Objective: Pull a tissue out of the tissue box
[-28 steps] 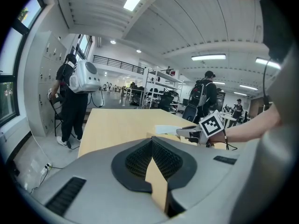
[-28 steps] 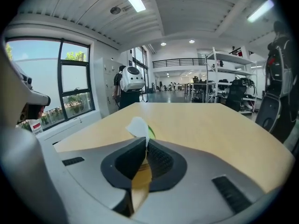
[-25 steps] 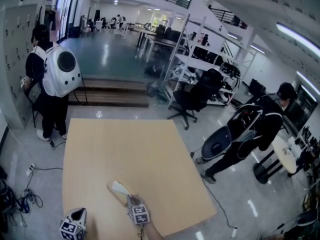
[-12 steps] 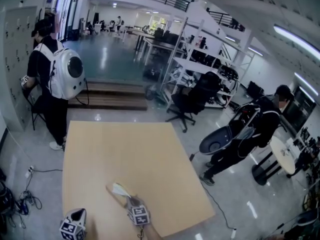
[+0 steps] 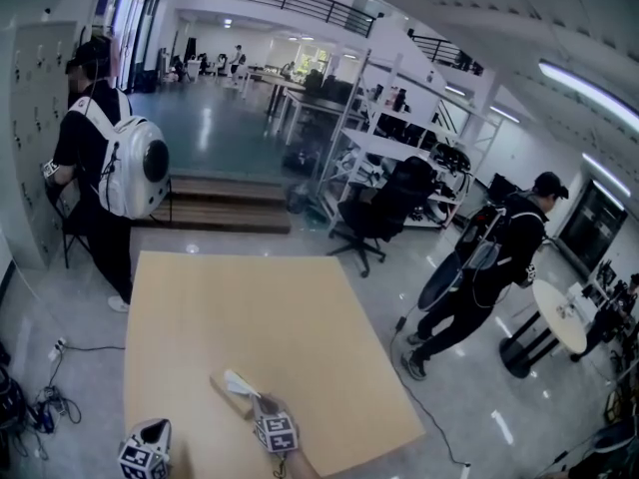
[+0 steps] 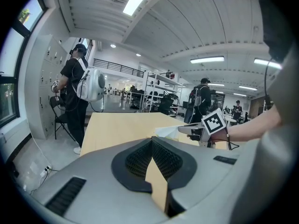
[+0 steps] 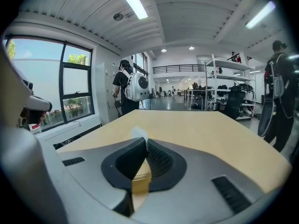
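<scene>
Here, the left gripper point(image 6: 152, 140) hangs by the table's point(image 5: 270, 307) near edge, jaws together on nothing. Just beyond, the right gripper point(image 7: 142, 142) is clamped on a white tissue point(image 7: 138, 133) above the box point(image 5: 227, 396). People stand farther off.

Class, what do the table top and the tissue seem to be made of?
The table top: probably wood or laminate; even tan, matt, no visible grain. The tissue: thin soft paper; white, crumpled, pinched in the right gripper.
</scene>
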The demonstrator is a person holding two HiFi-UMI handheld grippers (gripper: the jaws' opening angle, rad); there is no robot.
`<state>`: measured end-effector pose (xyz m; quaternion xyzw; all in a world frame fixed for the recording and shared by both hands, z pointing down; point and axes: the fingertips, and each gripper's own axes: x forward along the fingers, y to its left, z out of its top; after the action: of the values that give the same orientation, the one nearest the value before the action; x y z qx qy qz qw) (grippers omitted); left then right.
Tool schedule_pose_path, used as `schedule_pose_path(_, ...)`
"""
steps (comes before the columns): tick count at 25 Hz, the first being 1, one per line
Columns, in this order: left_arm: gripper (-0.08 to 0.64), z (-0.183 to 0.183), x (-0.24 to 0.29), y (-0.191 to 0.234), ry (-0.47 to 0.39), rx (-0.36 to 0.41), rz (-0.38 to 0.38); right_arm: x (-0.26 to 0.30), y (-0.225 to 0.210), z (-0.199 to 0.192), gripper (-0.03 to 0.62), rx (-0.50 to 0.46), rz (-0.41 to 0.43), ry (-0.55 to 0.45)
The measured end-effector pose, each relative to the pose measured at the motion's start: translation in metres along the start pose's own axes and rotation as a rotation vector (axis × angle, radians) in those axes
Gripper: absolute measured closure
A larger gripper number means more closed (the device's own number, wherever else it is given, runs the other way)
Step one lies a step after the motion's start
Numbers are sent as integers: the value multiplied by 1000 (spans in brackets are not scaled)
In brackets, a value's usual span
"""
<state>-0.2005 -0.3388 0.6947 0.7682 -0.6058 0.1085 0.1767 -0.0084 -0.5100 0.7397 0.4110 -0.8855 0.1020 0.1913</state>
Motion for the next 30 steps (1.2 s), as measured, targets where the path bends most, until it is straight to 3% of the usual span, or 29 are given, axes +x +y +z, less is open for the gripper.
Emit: schedule_pose_path(30, 552, 11, -25, -22, -57, 37, -32, -83, 7, 21, 584, 36, -68, -121)
